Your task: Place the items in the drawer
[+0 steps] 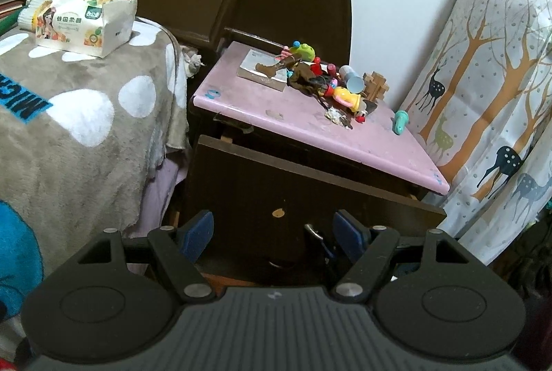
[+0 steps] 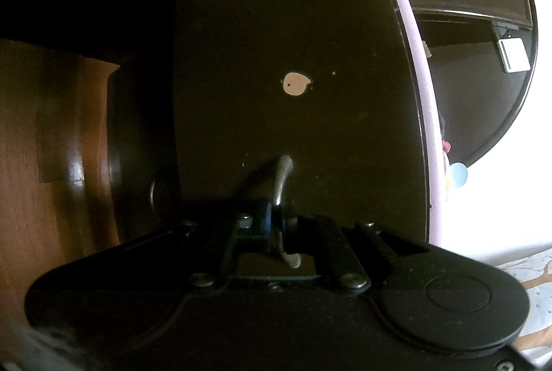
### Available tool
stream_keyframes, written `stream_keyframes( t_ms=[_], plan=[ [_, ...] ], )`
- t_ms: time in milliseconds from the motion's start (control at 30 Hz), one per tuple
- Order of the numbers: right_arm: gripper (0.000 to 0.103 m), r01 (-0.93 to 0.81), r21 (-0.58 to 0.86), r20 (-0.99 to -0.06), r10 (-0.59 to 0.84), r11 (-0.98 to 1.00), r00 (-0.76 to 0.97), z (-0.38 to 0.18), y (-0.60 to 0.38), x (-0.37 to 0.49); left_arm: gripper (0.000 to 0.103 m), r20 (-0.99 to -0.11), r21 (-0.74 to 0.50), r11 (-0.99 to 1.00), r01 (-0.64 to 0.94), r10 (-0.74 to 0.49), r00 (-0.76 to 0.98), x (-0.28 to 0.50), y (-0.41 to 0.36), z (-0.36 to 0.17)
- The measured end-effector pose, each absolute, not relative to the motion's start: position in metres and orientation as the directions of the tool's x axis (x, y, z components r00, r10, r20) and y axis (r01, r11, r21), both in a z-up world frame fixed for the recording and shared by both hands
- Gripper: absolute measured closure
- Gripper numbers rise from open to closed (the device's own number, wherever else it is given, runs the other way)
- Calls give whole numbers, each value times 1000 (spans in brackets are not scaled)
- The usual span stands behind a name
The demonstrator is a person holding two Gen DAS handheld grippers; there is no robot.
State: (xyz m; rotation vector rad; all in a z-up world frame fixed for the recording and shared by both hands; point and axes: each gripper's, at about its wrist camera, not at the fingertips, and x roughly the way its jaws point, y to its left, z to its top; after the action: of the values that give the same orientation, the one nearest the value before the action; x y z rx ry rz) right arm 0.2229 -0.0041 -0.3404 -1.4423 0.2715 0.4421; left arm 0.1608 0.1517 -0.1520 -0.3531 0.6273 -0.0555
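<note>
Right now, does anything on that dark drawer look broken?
Yes. The dark wooden drawer front has a pale heart-shaped patch where the finish is missing, above the metal handle.

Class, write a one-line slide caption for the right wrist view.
Right gripper shut on the metal drawer handle, its dark drawer front filling the view.
</note>
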Motion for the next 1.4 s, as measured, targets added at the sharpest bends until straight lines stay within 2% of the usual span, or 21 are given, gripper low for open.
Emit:
stream_keyframes(
  t_ms=[267,400,500,567,633,667,700,733,833,900,967,1067,1167,1267,1400],
  plan=[
    [102,-476,-876,-473,49,77,880,-347,14,277,27,-579,-336,940,-62,-154,801,166,151,-156],
    [100,-470,-880,-466,62,67,883,-352,12,292,27,-587,-329,942,-61,-154,795,169,149,-157],
    [97,-438,-899,-437,113,-19,892,-366,8,290,27,-592,-322,945,-56,-155,791,171,146,-158],
    [97,-456,-890,-454,103,-2,885,-363,11,292,27,-597,-315,948,-55,-153,787,172,144,-159],
    [87,-500,-866,-497,72,29,865,-354,15,294,27,-603,-307,950,-54,-150,783,173,141,-160],
    [74,-523,-850,-520,53,61,852,-349,13,293,27,-607,-304,951,-56,-148,781,174,140,-161],
    [67,-545,-833,-544,35,98,838,-345,11,292,27,-611,-299,953,-56,-147,778,174,139,-161],
    [65,-565,-814,-568,18,134,823,-341,8,291,27,-616,-294,954,-55,-145,774,175,138,-162],
    [51,-616,-718,-667,-67,324,742,-333,-3,292,27,-631,-282,958,-58,-140,763,177,134,-165],
    [34,-604,-611,-741,-99,512,664,-320,-20,291,27,-643,-275,959,-62,-136,753,177,132,-168],
    [22,-513,-502,-792,-131,696,596,-303,-43,291,27,-664,-262,963,-61,-134,736,178,128,-171],
    [20,-384,-298,-868,-81,874,490,-277,-77,284,27,-694,-223,974,-50,-122,710,178,117,-177],
    [14,-307,-164,-886,-3,937,463,-248,-97,268,27,-714,-177,983,-39,-101,693,177,105,-177],
    [13,-264,-113,-866,35,958,498,-212,-111,242,27,-715,-152,988,-37,-84,694,171,94,-173],
    [12,-206,-73,-829,55,976,556,-174,-127,215,27,-712,-222,972,-70,-113,693,162,90,-161]
  ],
)
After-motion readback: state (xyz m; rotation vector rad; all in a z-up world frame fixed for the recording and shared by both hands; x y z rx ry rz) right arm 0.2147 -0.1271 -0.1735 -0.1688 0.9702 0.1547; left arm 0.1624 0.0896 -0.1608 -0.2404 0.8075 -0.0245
